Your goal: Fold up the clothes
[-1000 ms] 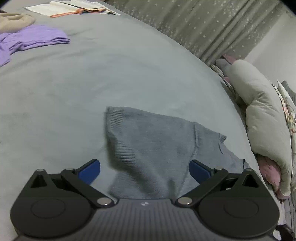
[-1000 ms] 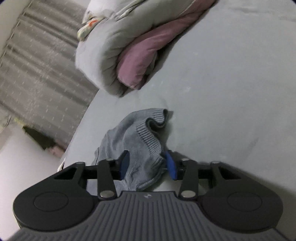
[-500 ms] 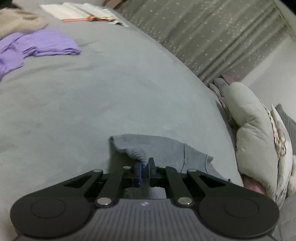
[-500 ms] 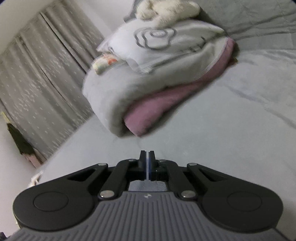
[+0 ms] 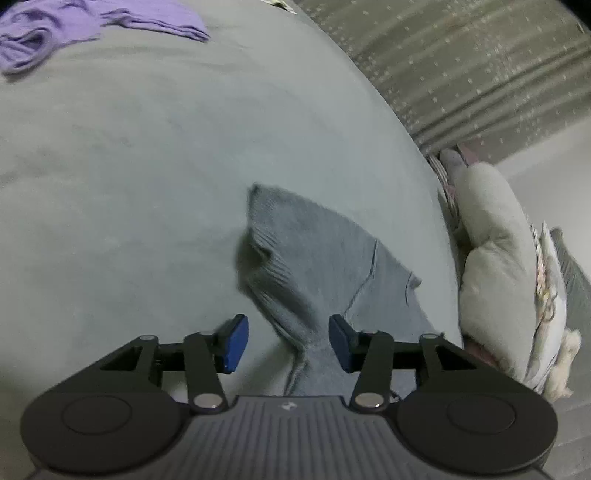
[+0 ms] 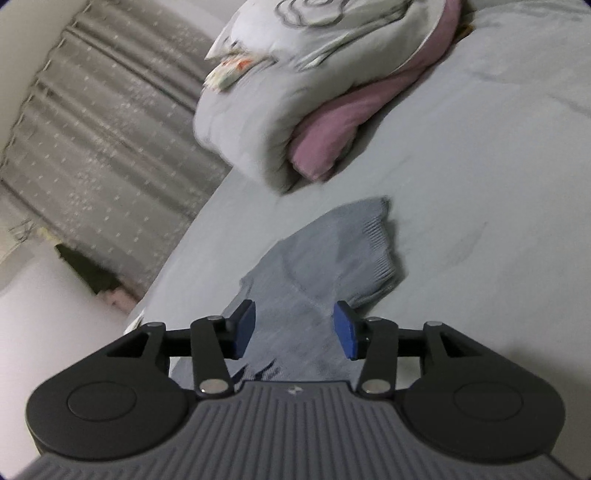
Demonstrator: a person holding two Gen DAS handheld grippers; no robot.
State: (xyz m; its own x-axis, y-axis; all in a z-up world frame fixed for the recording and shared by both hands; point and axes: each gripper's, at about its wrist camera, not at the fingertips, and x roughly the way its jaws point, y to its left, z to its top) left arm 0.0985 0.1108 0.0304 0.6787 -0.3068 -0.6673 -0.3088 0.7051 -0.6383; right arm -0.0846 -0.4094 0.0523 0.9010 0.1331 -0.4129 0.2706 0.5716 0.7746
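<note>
Knitwear first: a grey-blue sweater [image 5: 314, 258] lies partly bunched on the grey bed [image 5: 147, 166], its ribbed hem rumpled into a raised fold at the near left edge in the left wrist view. In the right wrist view the same sweater [image 6: 325, 266] spreads away from the camera, a ribbed edge curled up at its far right corner.

The left hand-held gripper [image 5: 288, 341] hangs over the near end of the garment with its blue pads [image 5: 233, 345] spread well apart, gripping nothing; a ridge of knit runs between them. The right hand-held gripper [image 6: 293, 328] is likewise parted wide, its pads [image 6: 347, 332] to either side of the cloth and closed on none of it.

Beyond the sweater, a rolled grey and pink duvet [image 6: 280, 122] sits near the bed's edge. A purple garment [image 5: 74, 29] lies well apart at the far side of the bed. Grey speckled curtains [image 6: 103, 140] hang behind.
</note>
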